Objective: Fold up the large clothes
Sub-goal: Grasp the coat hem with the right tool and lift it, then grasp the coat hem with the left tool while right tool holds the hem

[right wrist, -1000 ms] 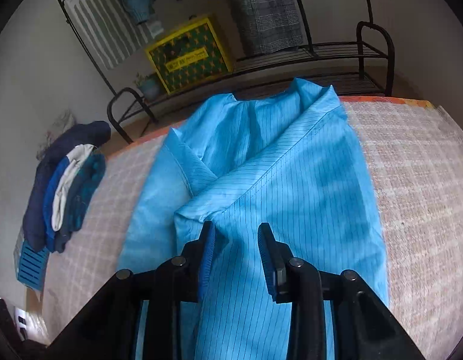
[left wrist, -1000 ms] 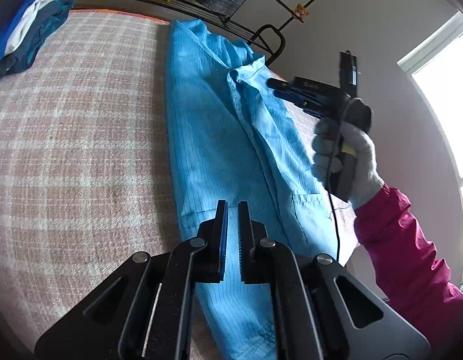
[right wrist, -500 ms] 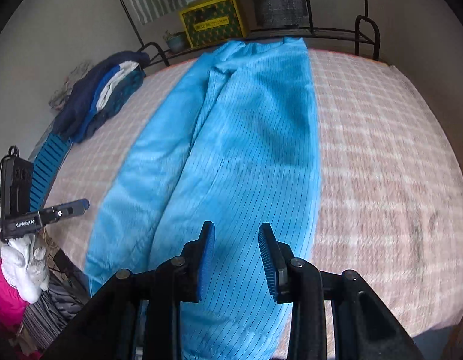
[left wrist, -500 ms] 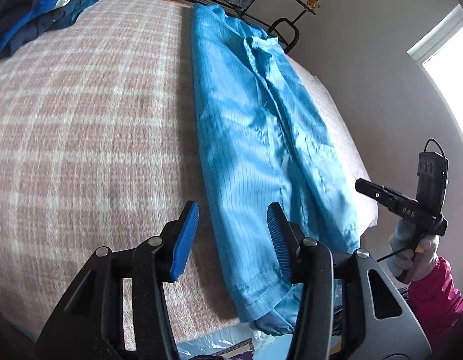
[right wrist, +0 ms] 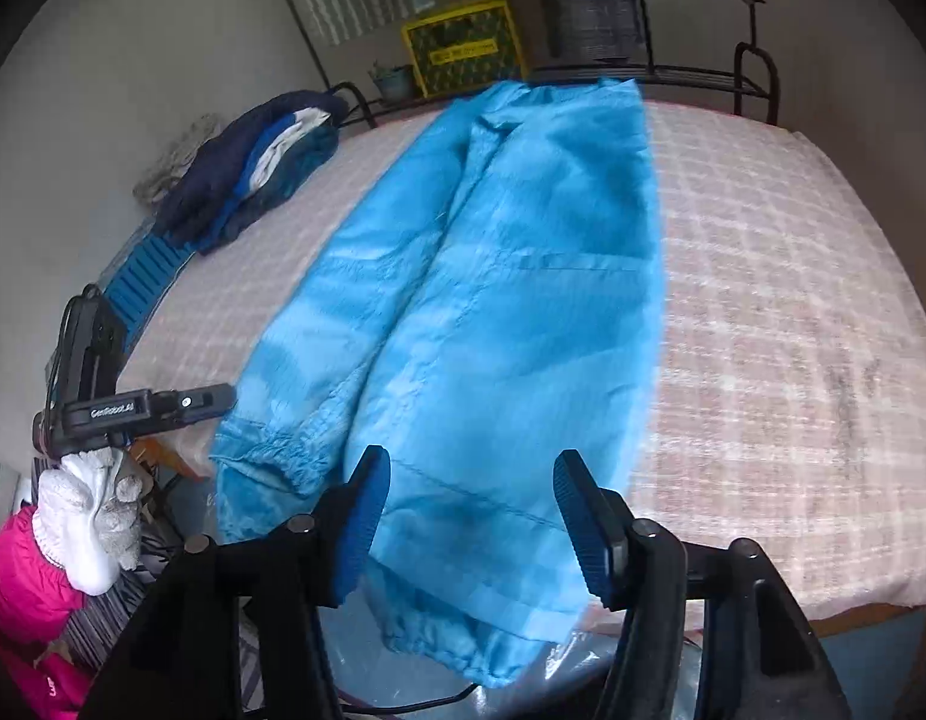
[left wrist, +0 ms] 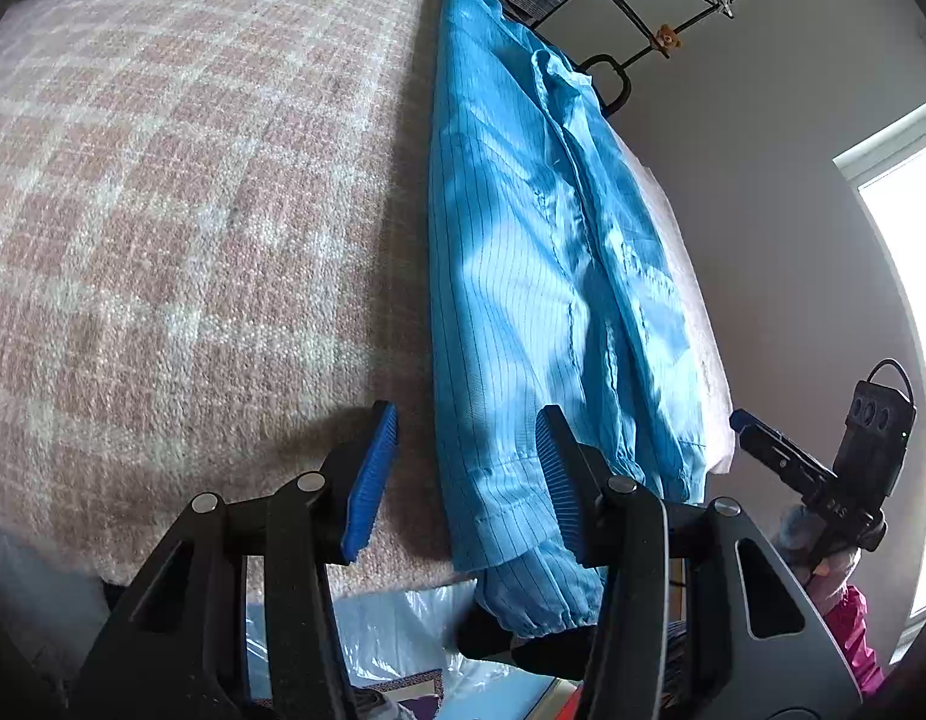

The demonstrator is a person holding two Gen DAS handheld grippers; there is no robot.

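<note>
A light blue pinstriped garment (left wrist: 523, 276) lies lengthwise on the pink plaid blanket (left wrist: 193, 210), with its sides folded in. Its elastic cuffs (right wrist: 457, 636) hang over the near edge of the bed. My left gripper (left wrist: 466, 480) stands open over the garment's near left corner, with nothing pressed between its blue pads. My right gripper (right wrist: 475, 519) hovers above the garment's near end; its jaws are opening and the cloth lies below them, not gripped. Each view shows the other gripper off the bed's side: the left gripper (right wrist: 217, 399) in a white-gloved hand (right wrist: 85, 510), and the right gripper (left wrist: 745, 423).
A pile of dark and blue clothes (right wrist: 253, 174) sits at the far left corner of the bed. A black metal rack (right wrist: 757, 72) and a yellow box (right wrist: 463, 54) stand behind the bed. Clear plastic sheeting (left wrist: 403, 630) covers the floor below the near edge.
Both grippers drew back along the garment from its collar end to the near edge. The left jaws went from shut to open. The right jaws spread wider.
</note>
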